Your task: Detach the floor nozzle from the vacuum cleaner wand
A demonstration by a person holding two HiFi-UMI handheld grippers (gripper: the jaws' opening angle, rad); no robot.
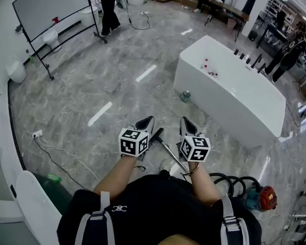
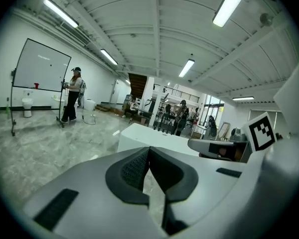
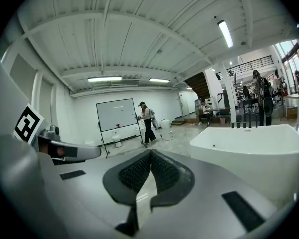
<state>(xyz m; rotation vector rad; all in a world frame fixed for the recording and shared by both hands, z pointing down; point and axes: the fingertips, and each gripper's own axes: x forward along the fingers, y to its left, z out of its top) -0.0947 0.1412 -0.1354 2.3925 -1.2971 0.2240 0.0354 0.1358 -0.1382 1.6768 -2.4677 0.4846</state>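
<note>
A grey marble floor (image 1: 92,80) fills the room, with a white bathtub (image 1: 234,101) on the right and a whiteboard (image 1: 46,4) far off on the left. The left gripper (image 1: 145,122) and right gripper (image 1: 187,124) are held side by side, both closed on nothing. The wand (image 1: 169,151) lies on the floor between them. Its dark end piece (image 1: 156,135) is too small to identify. A black hose (image 1: 229,180) coils beside the red vacuum cleaner (image 1: 262,198).

Two claws, left (image 1: 145,122) and right (image 1: 187,123), one bathtub (image 1: 243,107), one whiteboard (image 1: 50,3), one wand (image 1: 170,152).
</note>
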